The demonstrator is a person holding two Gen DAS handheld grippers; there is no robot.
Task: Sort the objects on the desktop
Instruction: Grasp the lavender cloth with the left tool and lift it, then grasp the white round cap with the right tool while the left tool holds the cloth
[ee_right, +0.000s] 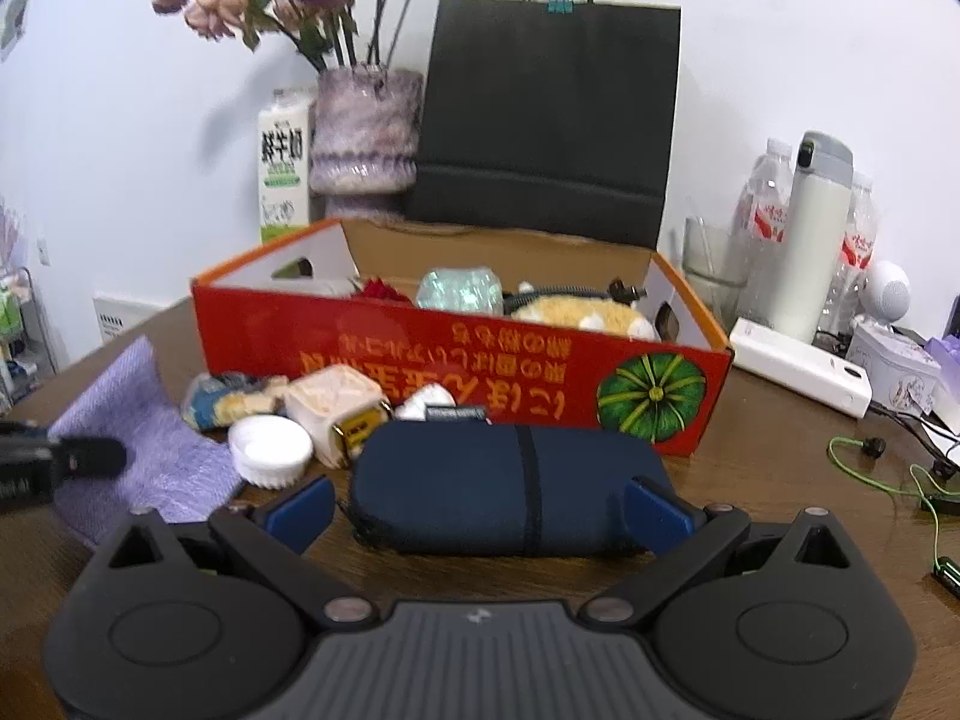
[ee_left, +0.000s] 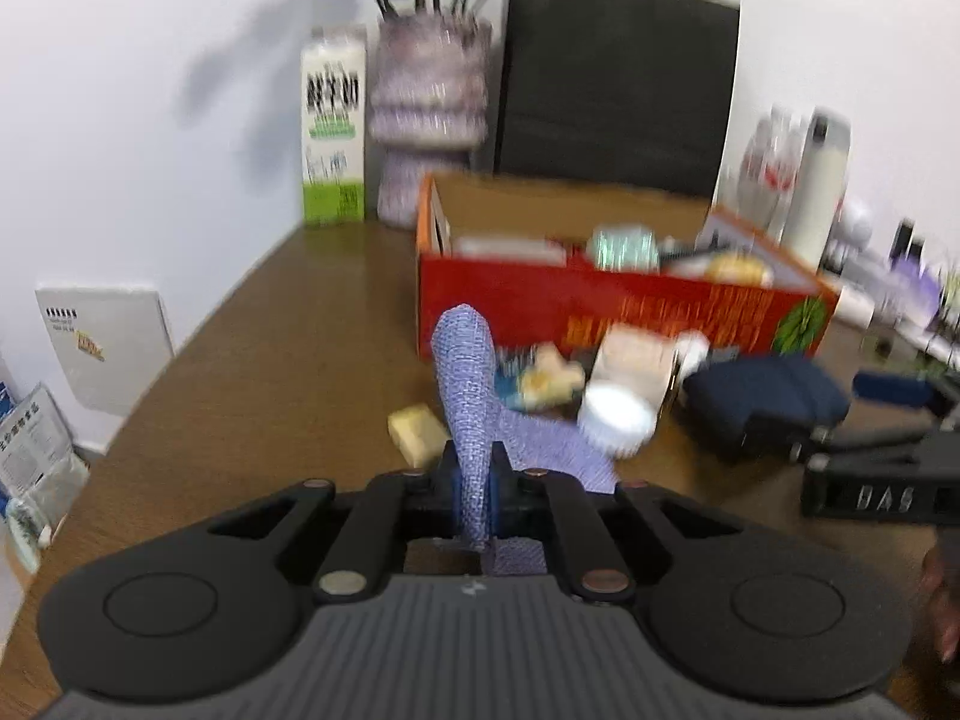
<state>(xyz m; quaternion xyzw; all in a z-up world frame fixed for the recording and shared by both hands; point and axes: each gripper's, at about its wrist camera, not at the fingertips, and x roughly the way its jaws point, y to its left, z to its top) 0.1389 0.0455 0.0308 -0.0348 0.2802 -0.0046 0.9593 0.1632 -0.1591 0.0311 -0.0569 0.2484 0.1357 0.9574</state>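
A purple woven cloth point(ee_left: 468, 372) lies on the brown table point(ee_left: 270, 372), and one fold of it stands up, pinched in my left gripper point(ee_left: 474, 471), which is shut on it. In the right wrist view the cloth point(ee_right: 150, 450) spreads out at the left, with the left gripper's fingertips point(ee_right: 90, 456) on it. A navy zip pouch point(ee_right: 504, 480) lies in front of the red cardboard box point(ee_right: 420, 360). My right gripper point(ee_right: 480, 510) is open, its blue pads point(ee_right: 300, 510) flanking the pouch's near end. The box holds a plush toy and other items.
A white ribbed lid point(ee_right: 270, 450), a beige cube point(ee_right: 336, 408), a small blue-yellow toy point(ee_right: 228, 402) and a yellow block point(ee_left: 417, 432) lie between cloth and box. Behind stand a black paper bag point(ee_right: 546, 120), vase point(ee_right: 366, 132) and carton point(ee_right: 282, 168). Bottles, flask point(ee_right: 810, 228), white power bank point(ee_right: 798, 366) and green cable point(ee_right: 888, 468) are at the right.
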